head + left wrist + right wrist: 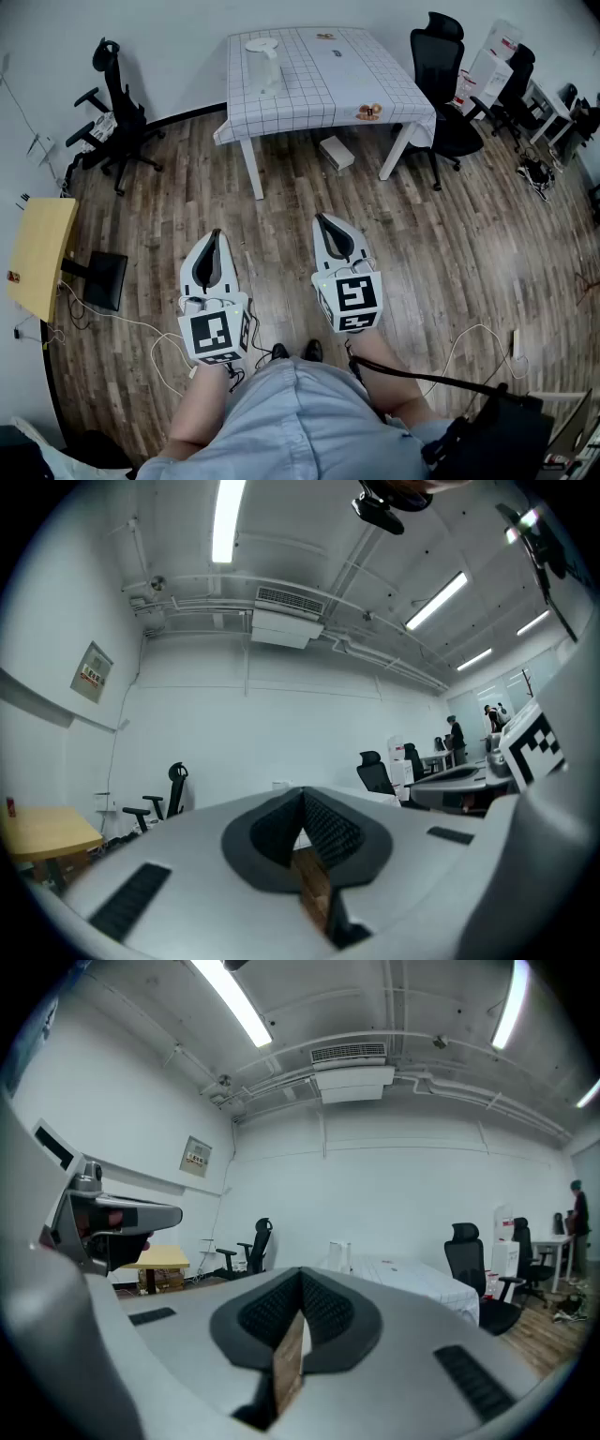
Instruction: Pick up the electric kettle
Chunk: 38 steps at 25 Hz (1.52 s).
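White electric kettle (265, 64) on the checked-cloth desk (319, 89), well away.
Left gripper (217, 234) and right gripper (322, 218): fingers closed together, holding nothing.

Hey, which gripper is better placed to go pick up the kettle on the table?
Left, marginally. The kettle stands at the table's left end, more in line with the left gripper than the right gripper. Both are shut, empty and far off.

Place: you are standing in an office.
Signs: swivel chairs (441, 66) are standing near a tabletop (309, 84); strip lights (230, 1002) are glowing overhead.
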### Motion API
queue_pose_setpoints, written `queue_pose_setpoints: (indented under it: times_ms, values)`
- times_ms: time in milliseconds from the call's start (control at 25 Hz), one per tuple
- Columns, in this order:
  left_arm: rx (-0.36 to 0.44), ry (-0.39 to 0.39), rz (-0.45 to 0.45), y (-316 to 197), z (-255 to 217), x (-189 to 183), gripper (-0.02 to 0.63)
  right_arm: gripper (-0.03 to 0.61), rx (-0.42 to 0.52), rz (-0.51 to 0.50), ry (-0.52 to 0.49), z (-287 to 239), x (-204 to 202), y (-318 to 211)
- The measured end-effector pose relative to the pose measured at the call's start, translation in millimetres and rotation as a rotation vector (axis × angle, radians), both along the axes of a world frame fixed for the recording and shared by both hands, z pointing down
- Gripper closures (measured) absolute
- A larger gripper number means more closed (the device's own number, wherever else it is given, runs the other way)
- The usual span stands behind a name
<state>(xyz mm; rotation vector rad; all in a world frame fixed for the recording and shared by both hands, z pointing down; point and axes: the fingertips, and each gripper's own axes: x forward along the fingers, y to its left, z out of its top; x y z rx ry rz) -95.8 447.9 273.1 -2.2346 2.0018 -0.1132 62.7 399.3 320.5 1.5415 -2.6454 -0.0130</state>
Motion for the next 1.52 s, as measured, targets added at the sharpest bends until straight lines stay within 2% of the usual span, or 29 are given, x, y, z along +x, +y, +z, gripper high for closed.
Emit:
queue_pose_setpoints:
  times_ms: [520,760,1040,1280,1520]
  values:
    - [0.007,-0.001,-0.004,6,-5,8,0.612,0.578,0.013,-0.004,-0.015,-4,7,7]
    - [-0.001,0.007,-0.013,8,2,24,0.612,0.576,-0.044,-0.047,-0.039,7,16,7]
    - [-0.024,0.006,-0.039,5,14,36,0.612,0.576,-0.045,-0.065,-0.021,15,25,-2]
    - [-0.040,0.009,-0.051,-24,23,29,0.612,0.575,-0.056,-0.053,-0.015,25,25,-31]
    - [-0.041,-0.008,-0.058,-84,32,2,0.612,0.575,-0.054,-0.046,0.000,32,7,-93]
